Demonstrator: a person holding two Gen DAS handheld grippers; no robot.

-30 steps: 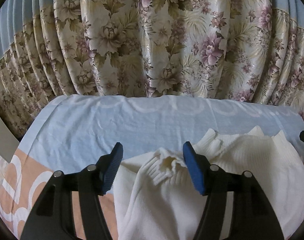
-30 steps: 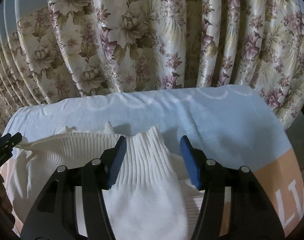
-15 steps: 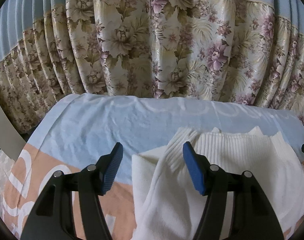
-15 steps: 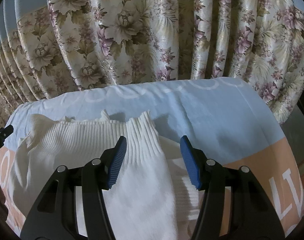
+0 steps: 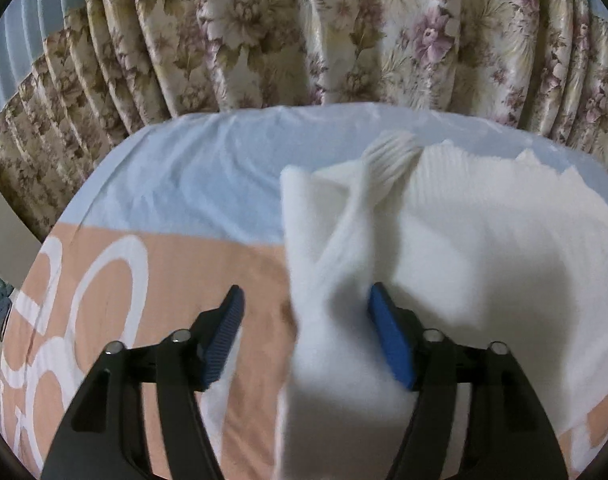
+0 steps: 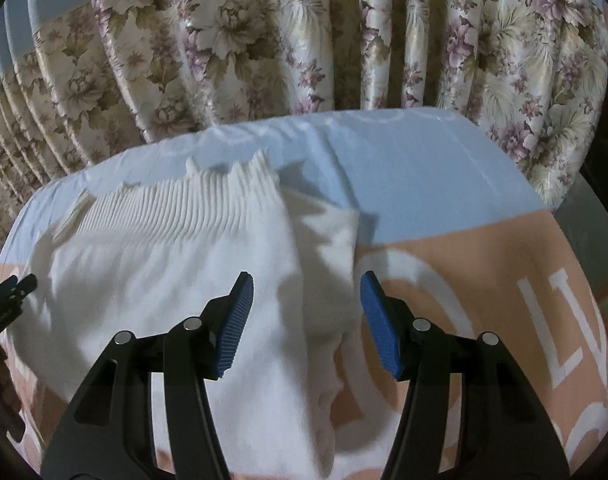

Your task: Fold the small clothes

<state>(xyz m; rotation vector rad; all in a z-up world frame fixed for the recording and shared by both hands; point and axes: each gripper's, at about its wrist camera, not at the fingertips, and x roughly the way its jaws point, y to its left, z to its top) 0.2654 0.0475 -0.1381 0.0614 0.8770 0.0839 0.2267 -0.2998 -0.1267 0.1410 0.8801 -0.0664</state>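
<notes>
A: Well, where is the sweater [image 5: 483,240]?

B: It lies white and knitted on the sheet [image 5: 192,184], across the line where pale blue meets peach. Its ribbed hem runs along the far edge, toward the curtain [image 5: 304,32].

A: And the left gripper [image 5: 304,334]?

B: Its jaws are spread and have just been opening wider. A sleeve [image 5: 343,248] runs up between them, folded over the body so the ribbed cuff sits near the hem. The cloth lies close against the right blue pad [image 5: 389,340]; the left pad stands clear over peach sheet. That view is blurred, so I cannot tell whether the right pad really touches the sleeve.

A: So nothing is pinched there?

B: No, the pads do not press on it from both sides.

A: The right gripper [image 6: 304,320]?

B: Also spread, about half wide. The sweater's other side passes under the gap between its pads, and neither pad squeezes the cloth. The right pad stands over peach sheet with a white ring printed on it.

A: Is one gripper seen from the other?

B: Yes, the left one's black tip shows at the left edge of the right wrist view, beside the sweater.
</notes>
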